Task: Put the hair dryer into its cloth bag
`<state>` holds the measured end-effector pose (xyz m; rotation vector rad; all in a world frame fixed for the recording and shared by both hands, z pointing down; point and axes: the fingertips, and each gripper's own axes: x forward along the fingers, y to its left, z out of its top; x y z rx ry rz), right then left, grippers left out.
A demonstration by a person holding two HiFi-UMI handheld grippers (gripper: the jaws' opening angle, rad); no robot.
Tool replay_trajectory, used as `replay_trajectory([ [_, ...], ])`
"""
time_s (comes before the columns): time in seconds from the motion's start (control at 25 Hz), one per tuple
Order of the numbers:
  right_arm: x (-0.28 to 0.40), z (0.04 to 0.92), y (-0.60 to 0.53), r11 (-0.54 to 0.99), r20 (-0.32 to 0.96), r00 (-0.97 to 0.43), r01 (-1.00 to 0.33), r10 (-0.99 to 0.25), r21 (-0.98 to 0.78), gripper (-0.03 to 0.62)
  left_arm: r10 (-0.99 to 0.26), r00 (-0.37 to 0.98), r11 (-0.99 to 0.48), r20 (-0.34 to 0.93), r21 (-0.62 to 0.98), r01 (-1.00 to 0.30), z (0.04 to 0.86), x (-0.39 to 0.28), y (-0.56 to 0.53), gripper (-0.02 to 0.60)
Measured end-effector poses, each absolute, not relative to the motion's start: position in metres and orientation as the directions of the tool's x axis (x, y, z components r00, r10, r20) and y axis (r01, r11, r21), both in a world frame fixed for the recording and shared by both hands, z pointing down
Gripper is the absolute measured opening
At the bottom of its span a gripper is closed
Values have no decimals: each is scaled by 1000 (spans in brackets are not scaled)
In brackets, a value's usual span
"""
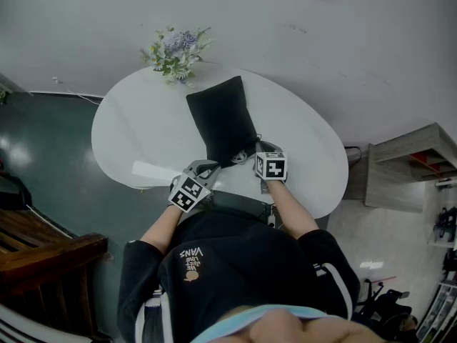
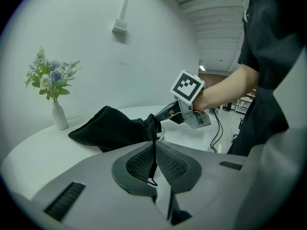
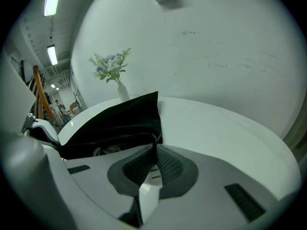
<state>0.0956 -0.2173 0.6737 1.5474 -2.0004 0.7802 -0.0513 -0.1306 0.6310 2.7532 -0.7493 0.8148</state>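
A white oval bench [image 1: 143,141] stands against a plain white wall [image 1: 321,48], with a dark glossy floor [image 1: 43,141] to the left of it and a pale one to the right.

Nearest the camera is the person's dark shirt [image 1: 235,263]. Both bare forearms reach from it over the bench's near edge. Each hand carries tongs topped by a cube with square markers.

The left tongs [image 1: 213,165] are pressed together. In the left gripper view [image 2: 154,143] a thin black strip of fabric or cord runs straight down between the ribbed pads and is pinched there. It leads up to the left side of the bag's mouth.

The right tongs [image 1: 246,156] sit just beside them at the right corner of the same mouth. In the right gripper view [image 3: 156,145] the pads are closed, with the rim of the black fabric caught at their tips. From the left gripper view, the right tongs [image 2: 165,114] point down into the gathered fabric.

The cloth bag [image 1: 221,120] lies flat on the middle of the bench, its mouth towards the person and its closed end pointing to the wall. It looks full and humped in the left gripper view [image 2: 110,128]. In the right gripper view [image 3: 120,119] the mouth gapes a little, and a pale grey piece [image 3: 103,150] shows inside. Whether this is the hair dryer I cannot tell for certain.

Beyond the bag, at the bench's far edge, stands a white vase of flowers [image 1: 175,52], well apart from the bag.

Off to the sides are dark wooden furniture [image 1: 43,241] on the left and a light shelf unit [image 1: 414,163] on the right.
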Motion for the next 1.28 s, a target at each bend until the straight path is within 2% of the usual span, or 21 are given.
replay_trajectory([
  [1.28, 115, 671, -151, 161, 628, -288, -954, -723, -252, 54, -555, 634, -780, 538, -71, -622, 636, -42, -119, 32],
])
